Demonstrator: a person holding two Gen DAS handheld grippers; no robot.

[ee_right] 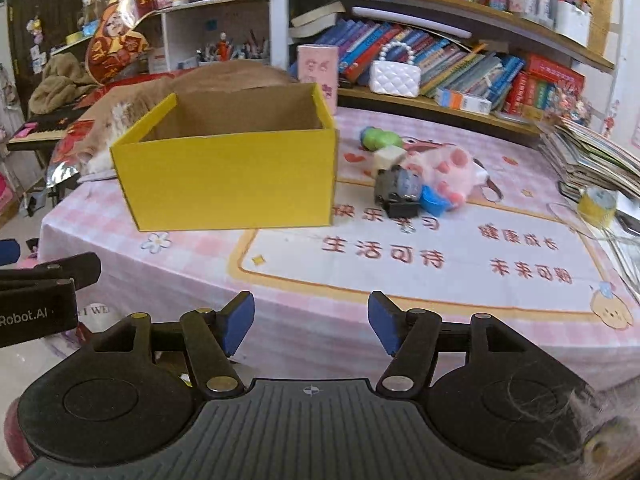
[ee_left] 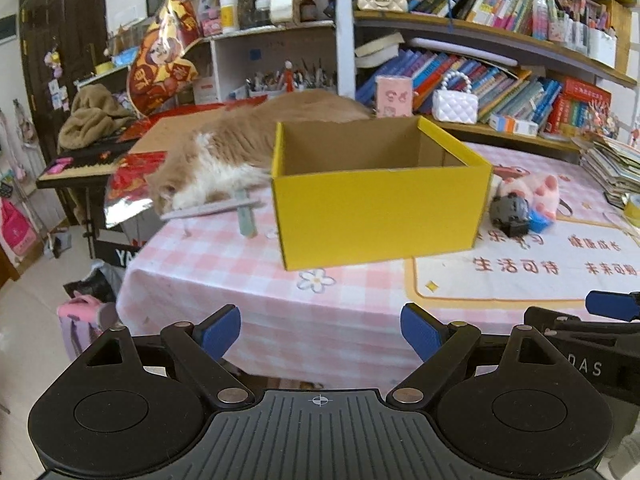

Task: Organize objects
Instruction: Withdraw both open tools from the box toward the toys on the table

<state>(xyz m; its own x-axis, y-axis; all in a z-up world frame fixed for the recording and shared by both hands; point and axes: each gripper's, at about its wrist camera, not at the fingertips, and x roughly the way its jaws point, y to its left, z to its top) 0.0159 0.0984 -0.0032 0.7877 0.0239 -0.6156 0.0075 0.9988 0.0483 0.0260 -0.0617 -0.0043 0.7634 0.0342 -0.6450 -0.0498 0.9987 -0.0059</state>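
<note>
1. Both claws hang at the near edge, spread with nothing between their blue pads: the left claw (ee_left: 321, 334) wider, the right claw (ee_right: 311, 322) narrower.
2. Covered in a pink checked cloth, the tabletop (ee_right: 400, 292) carries everything.
3. An orange and white cat (ee_left: 224, 148) lies behind the box.
4. An open yellow box (ee_right: 228, 180) stands left of centre.
5. Just right of the box lies a heap of toys: a pink plush (ee_right: 448, 172), a grey toy car (ee_right: 398, 190), a blue cap (ee_right: 433, 200), a beige block (ee_right: 389, 157) and a green ball (ee_right: 376, 138).
</note>
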